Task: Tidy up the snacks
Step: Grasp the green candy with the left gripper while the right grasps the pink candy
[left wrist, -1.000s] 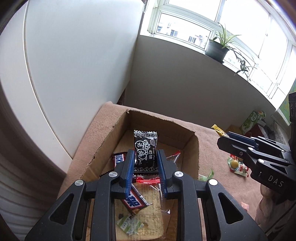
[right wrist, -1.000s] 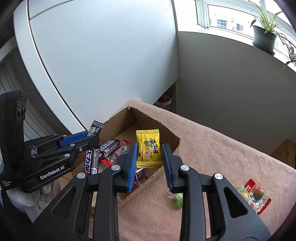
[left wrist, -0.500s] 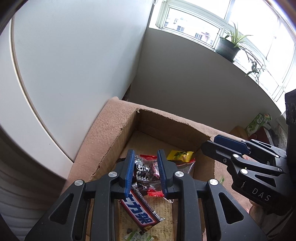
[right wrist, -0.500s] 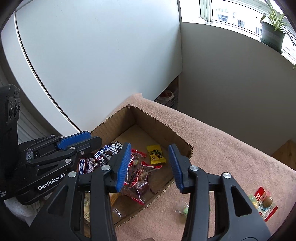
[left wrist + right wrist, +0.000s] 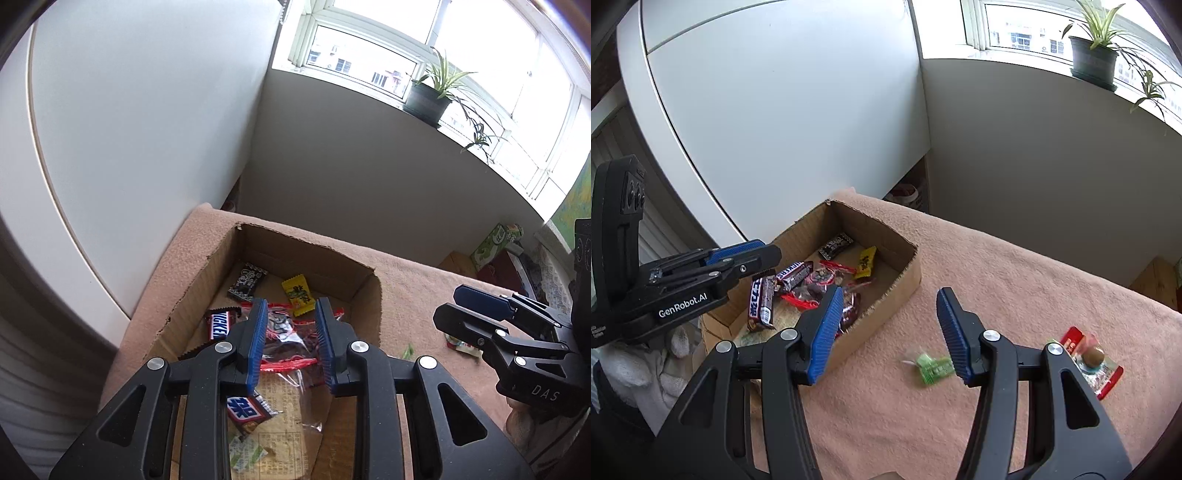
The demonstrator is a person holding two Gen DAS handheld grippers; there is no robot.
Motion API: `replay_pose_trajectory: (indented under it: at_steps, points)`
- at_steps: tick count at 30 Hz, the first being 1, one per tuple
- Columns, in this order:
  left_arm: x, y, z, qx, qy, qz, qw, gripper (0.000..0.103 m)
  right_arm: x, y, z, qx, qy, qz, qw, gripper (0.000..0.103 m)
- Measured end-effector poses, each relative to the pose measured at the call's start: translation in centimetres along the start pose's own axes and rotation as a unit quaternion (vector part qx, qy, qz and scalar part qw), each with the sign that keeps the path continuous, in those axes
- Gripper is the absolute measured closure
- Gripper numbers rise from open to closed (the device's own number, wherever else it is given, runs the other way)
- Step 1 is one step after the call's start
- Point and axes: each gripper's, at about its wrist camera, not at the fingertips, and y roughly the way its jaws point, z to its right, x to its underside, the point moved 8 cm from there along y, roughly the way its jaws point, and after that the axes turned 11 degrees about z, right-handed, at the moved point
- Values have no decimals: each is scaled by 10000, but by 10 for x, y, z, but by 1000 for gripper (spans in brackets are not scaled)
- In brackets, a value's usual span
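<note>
— Below the left gripper (image 5: 290,345), what's in the open brown cardboard box (image 5: 364,295)?
— Wrapped snacks; its narrowly parted jaws grip nothing.
— And the right gripper (image 5: 890,332)?
— Jaws apart, empty; a small green wrapped candy (image 5: 932,367) lies just beyond its fingertips on the pink cloth (image 5: 1015,280).

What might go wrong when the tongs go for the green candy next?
The green candy is small and lies flat on the fuzzy blanket, so the open right tongs may pinch cloth or flick it away. The red packet sits near the blanket's edge and might slide off.
</note>
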Motion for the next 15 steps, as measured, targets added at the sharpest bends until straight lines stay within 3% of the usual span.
replay_pose_trajectory:
  at_steps: [10, 15]
  points:
    - [37, -8, 68, 726, 400, -236, 9963, 74, 67, -74, 80, 479, 429, -100, 9979, 48]
    - [61, -7, 93, 879, 667, -441, 9929, 74, 101, -89, 112, 655, 594, -334, 9955, 48]
